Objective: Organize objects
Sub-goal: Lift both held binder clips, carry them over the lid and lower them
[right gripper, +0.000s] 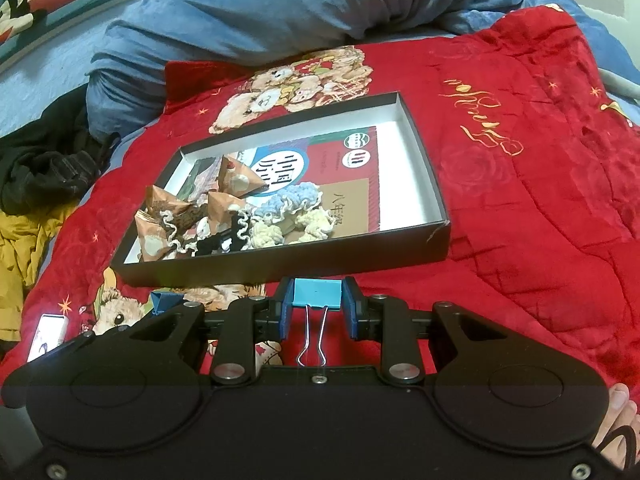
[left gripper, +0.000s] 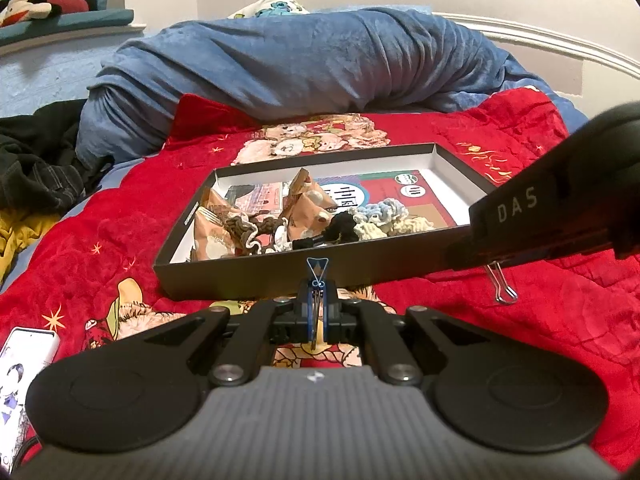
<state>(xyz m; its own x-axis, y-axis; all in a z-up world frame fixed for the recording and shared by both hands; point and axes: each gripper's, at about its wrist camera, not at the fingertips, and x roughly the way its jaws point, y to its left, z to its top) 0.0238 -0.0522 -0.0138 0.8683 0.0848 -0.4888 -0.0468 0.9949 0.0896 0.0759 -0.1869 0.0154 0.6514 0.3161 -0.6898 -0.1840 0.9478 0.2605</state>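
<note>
My left gripper [left gripper: 318, 308] is shut on a thin dark blue binder clip [left gripper: 318, 276], seen edge-on, whose blue wire loops point toward the box. My right gripper [right gripper: 317, 304] is shut on a light blue binder clip [right gripper: 317, 291]; its silver wire handles hang back toward the camera. In the left wrist view the right gripper [left gripper: 464, 254] reaches in from the right at the box's near right corner, with the silver handles [left gripper: 502, 284] dangling below it. The shallow black box [left gripper: 280, 276] [right gripper: 280, 266] lies just ahead on the red blanket. It holds a booklet, triangular snack packs and yarn scrunchies.
A rolled blue blanket [left gripper: 300, 60] lies behind the box. Dark clothes [left gripper: 36, 152] and a yellow garment [right gripper: 16, 248] are piled at the left. A phone [left gripper: 24, 356] [right gripper: 46, 336] lies near left on the red blanket [right gripper: 520, 200]. A person's bare digits [right gripper: 616, 412] show at the lower right.
</note>
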